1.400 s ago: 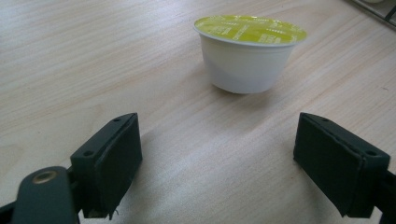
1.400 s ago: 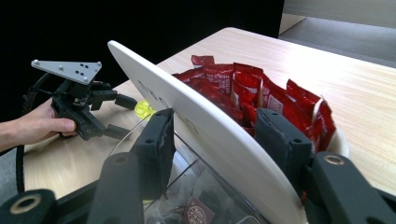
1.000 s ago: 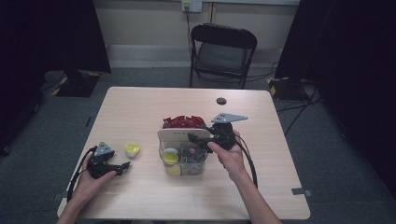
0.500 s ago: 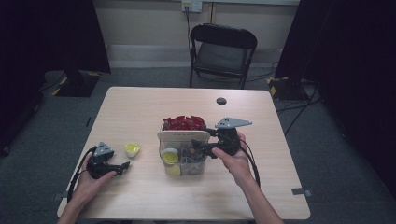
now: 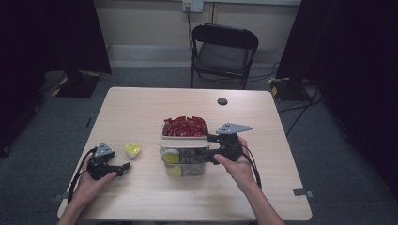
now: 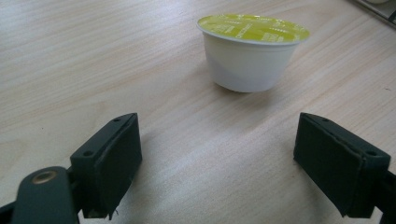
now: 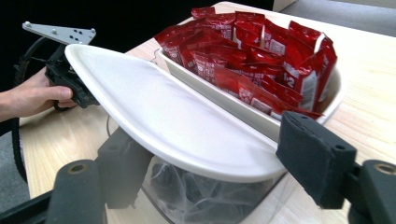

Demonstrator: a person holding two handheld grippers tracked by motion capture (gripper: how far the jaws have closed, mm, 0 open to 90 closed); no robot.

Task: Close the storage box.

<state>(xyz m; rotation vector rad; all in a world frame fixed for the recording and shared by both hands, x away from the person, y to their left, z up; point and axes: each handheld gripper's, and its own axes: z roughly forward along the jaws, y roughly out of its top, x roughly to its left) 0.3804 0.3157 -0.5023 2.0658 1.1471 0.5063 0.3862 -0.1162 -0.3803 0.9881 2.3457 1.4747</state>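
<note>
A small white cup with a yellow-green lid (image 5: 133, 150) (image 6: 250, 65) stands alone on the table's left side. My left gripper (image 5: 126, 167) (image 6: 219, 126) rests open just short of it, with bare wood between the jaws. At the table's middle is a white tray of red packets (image 5: 184, 126) (image 7: 252, 51). In front of the tray stands a clear bin (image 5: 187, 164) holding yellow-lidded cups (image 5: 171, 157). A white flat lid (image 7: 154, 107) lies across the bin. My right gripper (image 5: 210, 149) (image 7: 210, 135) is open at the bin's right end, its jaws on either side of the lid's edge.
A black round disc (image 5: 222, 101) lies near the table's far edge. A black folding chair (image 5: 224, 51) stands beyond the table. The person's left hand (image 7: 32, 95) shows past the lid in the right gripper view. Bare wood lies in front of the bin.
My right gripper has shifted slightly nearer the person beside the bin. The left gripper has hardly moved.
</note>
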